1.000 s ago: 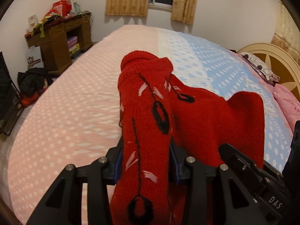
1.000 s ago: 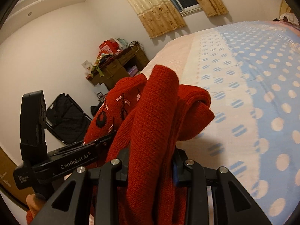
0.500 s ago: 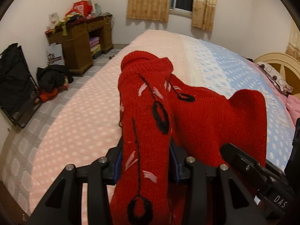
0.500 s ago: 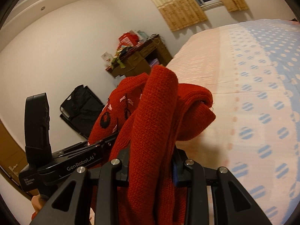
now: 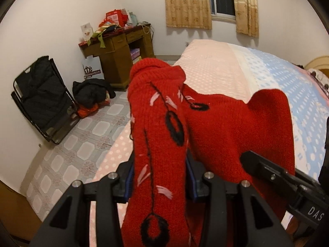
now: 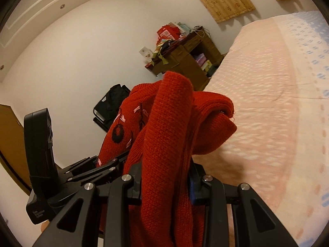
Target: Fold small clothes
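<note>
Swung toward nine o'clock: both tongs, left tongs [image 5: 159, 177] and right tongs [image 6: 165, 182], clamped on red sweater [image 5: 222, 127], stretched between them above bed [image 5: 222, 76] at three o'clock.

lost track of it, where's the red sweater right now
The red sweater hangs between both claws, pinched in the left claw and right claw, above the bed's pink edge.

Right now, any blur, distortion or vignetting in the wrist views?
Left wrist: sharp; fisheye bows the bed edge and walls, dark vignette in the corners, red sweater crisp. Right wrist: the bedspread's dots smear into streaks, likely motion blur; the sweater in the right gripper stays sharp; warm indoor light, same corner vignette.
</note>
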The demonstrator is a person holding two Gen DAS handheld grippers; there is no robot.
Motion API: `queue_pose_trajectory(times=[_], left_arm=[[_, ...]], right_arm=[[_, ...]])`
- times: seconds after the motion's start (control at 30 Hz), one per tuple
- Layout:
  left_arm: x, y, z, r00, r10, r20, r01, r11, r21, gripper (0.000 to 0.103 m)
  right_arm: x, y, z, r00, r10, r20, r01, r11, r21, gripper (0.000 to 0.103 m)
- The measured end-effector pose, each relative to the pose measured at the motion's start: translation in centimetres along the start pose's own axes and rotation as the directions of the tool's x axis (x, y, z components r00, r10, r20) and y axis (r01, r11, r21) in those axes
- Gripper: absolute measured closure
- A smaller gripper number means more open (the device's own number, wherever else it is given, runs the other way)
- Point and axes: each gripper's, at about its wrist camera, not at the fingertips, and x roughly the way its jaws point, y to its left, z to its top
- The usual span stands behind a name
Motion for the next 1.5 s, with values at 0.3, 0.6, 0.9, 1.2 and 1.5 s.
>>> queue_pose_trajectory(times=[0.3, 0.6, 0.9, 1.2, 1.5], left_arm=[[5.7, -1.8, -0.7, 0.992, -0.088, -0.092, 0.083, 0.995, -0.054, 0.060], [9.3, -2.8, -0.5, 0.994, -0.028, -0.103, 0.023, 0.999, -0.049, 0.060], [9.7, -2.5, -0.8, 0.993, -0.036, -0.116, 0.029, 0.997, -0.065, 0.055], [11.0, 0.1, -1.2, 0.980, -0.127, -0.154, 0.091, 0.971, -0.221, 0.036], [5.2, 2.6, -3.6, 0.990, -0.103, -0.100, 0.084, 0.980, -0.182, 0.028]], right_arm=[[1.5, -5.2, 1.2, 0.995, -0.098, 0.001, 0.098, 0.995, 0.004, 0.073], [4.2, -9.2, 2.2, 0.972, -0.235, 0.000, 0.235, 0.971, -0.037, 0.078], [5.8, -11.5, 1.1, 0.947, -0.317, -0.047, 0.314, 0.948, -0.051, 0.078], [7.4, -12.0, 2.2, 0.932, -0.353, -0.081, 0.346, 0.934, -0.085, 0.078], [3.4, -11.4, 3.1, 0.954, -0.298, -0.031, 0.296, 0.954, -0.044, 0.072]])
